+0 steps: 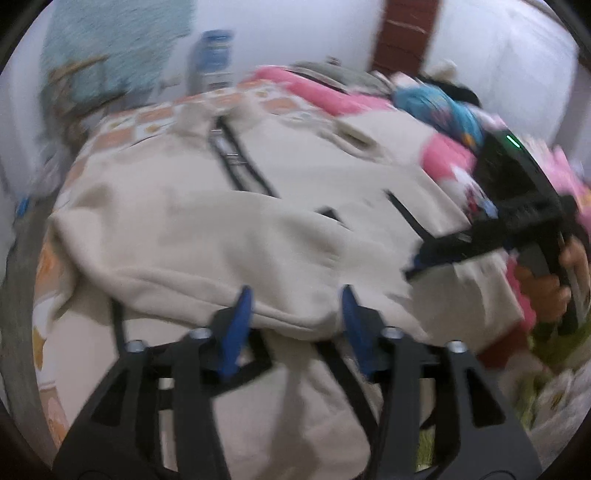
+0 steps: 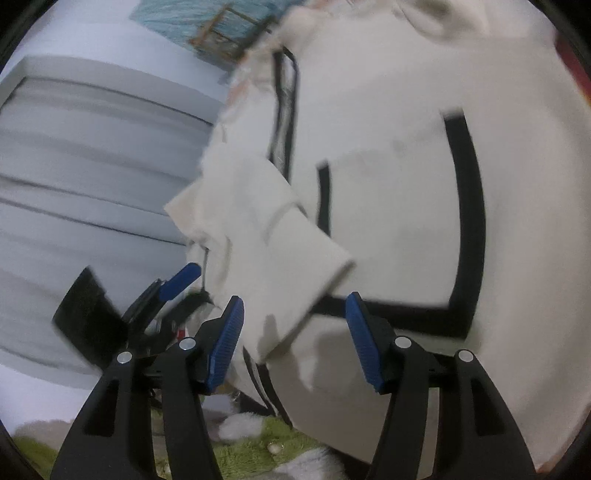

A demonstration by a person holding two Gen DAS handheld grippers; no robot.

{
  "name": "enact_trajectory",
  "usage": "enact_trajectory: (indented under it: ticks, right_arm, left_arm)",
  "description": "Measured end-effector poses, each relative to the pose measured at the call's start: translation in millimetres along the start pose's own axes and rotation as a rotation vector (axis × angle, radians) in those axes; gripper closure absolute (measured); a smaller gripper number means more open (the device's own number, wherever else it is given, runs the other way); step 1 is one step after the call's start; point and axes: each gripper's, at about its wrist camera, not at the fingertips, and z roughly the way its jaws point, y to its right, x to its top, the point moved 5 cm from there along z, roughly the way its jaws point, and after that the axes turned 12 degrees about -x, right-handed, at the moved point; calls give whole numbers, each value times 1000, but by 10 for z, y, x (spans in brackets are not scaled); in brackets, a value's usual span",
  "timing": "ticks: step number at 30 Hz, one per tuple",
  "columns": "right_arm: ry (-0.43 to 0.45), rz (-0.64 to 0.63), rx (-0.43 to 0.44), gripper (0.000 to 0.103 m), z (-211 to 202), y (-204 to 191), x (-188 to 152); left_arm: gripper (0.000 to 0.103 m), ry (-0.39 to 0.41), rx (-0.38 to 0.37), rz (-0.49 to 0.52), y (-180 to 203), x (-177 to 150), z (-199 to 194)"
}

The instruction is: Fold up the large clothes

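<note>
A large cream jacket [image 1: 295, 173] with black trim lies spread over a bed with an orange-patterned sheet [image 1: 122, 129]. One sleeve [image 1: 192, 251] is folded across its body. My left gripper [image 1: 297, 325] stands open at the near edge of that fold, its blue pads apart and not pressing the cloth. In the right wrist view the jacket [image 2: 388, 184] fills the frame, and a cream cuff [image 2: 266, 240] reaches down between the pads of my right gripper [image 2: 295, 332], which is open. The right gripper [image 1: 417, 266] also shows at the jacket's right side, held by a hand [image 1: 546, 284]. Both views are blurred.
A heap of pink and blue clothes [image 1: 436, 107] lies at the bed's far right. A blue-and-white container [image 1: 214, 55] stands by the wall beside a brick-red pillar [image 1: 402, 33]. A green fuzzy cover [image 2: 251, 443] lies below the jacket. White panelling [image 2: 92, 166] is at left.
</note>
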Motion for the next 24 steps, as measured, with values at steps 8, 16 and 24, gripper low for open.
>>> enact_trajectory:
  ticks: [8,16,24]
  right_arm:
    - [-33,70,46,47,155,-24,-14]
    - [-31,104,127,47,161,-89,116]
    - [-9,104,193,47,76,-170,262]
  left_arm:
    - [32,-110,100,337,626,-212,360]
    - [40,-117,173,399,667,-198,425]
    - [87,-74,96,302,611,-28,400]
